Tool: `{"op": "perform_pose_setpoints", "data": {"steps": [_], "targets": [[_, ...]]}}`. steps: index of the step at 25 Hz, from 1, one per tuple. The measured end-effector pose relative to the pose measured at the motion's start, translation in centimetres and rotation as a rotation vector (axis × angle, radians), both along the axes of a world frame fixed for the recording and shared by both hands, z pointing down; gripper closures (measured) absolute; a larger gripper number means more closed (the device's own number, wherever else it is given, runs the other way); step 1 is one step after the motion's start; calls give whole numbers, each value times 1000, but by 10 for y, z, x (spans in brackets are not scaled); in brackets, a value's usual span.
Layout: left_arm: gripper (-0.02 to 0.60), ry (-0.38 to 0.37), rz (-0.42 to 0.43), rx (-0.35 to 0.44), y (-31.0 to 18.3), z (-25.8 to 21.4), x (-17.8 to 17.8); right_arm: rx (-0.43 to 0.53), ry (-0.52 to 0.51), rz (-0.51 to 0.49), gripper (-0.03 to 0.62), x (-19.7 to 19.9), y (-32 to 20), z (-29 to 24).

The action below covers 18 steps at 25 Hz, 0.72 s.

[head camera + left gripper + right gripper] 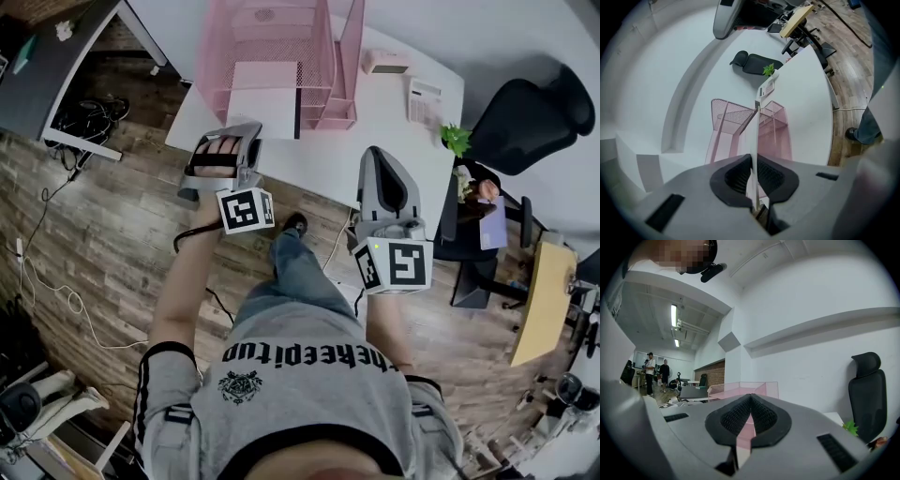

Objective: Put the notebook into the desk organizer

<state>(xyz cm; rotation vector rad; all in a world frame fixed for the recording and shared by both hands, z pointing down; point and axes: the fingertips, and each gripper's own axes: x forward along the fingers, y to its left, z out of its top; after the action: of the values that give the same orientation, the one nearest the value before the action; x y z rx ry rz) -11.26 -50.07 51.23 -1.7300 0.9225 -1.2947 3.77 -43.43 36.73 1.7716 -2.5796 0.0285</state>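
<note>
Okay, main risk is the grip. The left hand-held gripper [230,133] is clamped on just the near edge of the notebook [265,98], and the rest sticks out ahead of the jaws toward the desk organizer [349,56]. With that much overhang the notebook could pivot or sag in the pads. Its far edge could then catch on the mesh front or a divider instead of sliding into a slot.

Second risk: nothing braces the organizer. The right hand-held gripper [377,155] hangs to the right of the left one, jaws together on nothing, so a push could shove the organizer back along the bench [394,131]. Letting go early would probably drop the notebook in front of it.

The notebook is thin, with a white cover and a dark strip along one edge. Seen edge-on in the left gripper view, it looks straight and flat. Its far end overlaps the organizer's front, but I can't tell if it's resting there yet.
</note>
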Motion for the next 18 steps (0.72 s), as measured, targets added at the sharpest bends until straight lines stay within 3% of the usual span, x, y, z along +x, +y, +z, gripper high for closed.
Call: {"op": "perform_pose_setpoints", "data": {"steps": [7, 18], "targets": [[545, 48, -47, -98, -23, 1, 6, -9, 4, 20, 592, 13, -8, 2], [463, 201, -76, -261, -44, 6, 21, -24, 13, 34, 592, 21, -18, 8]]}}
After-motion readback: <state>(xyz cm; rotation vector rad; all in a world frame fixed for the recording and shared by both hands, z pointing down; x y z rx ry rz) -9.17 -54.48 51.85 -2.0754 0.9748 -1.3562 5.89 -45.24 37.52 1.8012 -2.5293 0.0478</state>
